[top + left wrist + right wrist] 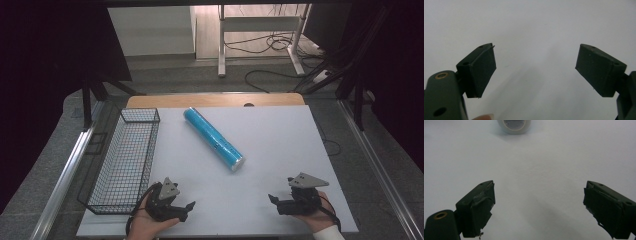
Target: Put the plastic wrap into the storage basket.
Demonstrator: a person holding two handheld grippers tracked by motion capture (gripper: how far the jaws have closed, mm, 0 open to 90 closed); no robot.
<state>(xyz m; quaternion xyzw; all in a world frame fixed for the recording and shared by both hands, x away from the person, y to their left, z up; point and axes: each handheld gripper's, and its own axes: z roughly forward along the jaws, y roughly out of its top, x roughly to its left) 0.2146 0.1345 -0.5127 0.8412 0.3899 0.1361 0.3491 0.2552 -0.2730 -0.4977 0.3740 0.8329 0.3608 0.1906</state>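
At the near edge of the white bench (pixel 280 130), the left gripper (pixel 186 210) and right gripper (pixel 272 200) rest well apart, each with jaws spread and nothing between them. Farther out, mid-bench, the blue tube (pixel 213 138) lies diagonally, with the wire basket (pixel 127 160) along the bench's left side.

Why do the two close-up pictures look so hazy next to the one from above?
High view: sharp and evenly lit, dark at both sides, a glint on the blue tube. Left gripper view: pale, featureless table, soft shadows under the jaws. Right gripper view: grainy, and the tube's end at the top edge looks blurred.
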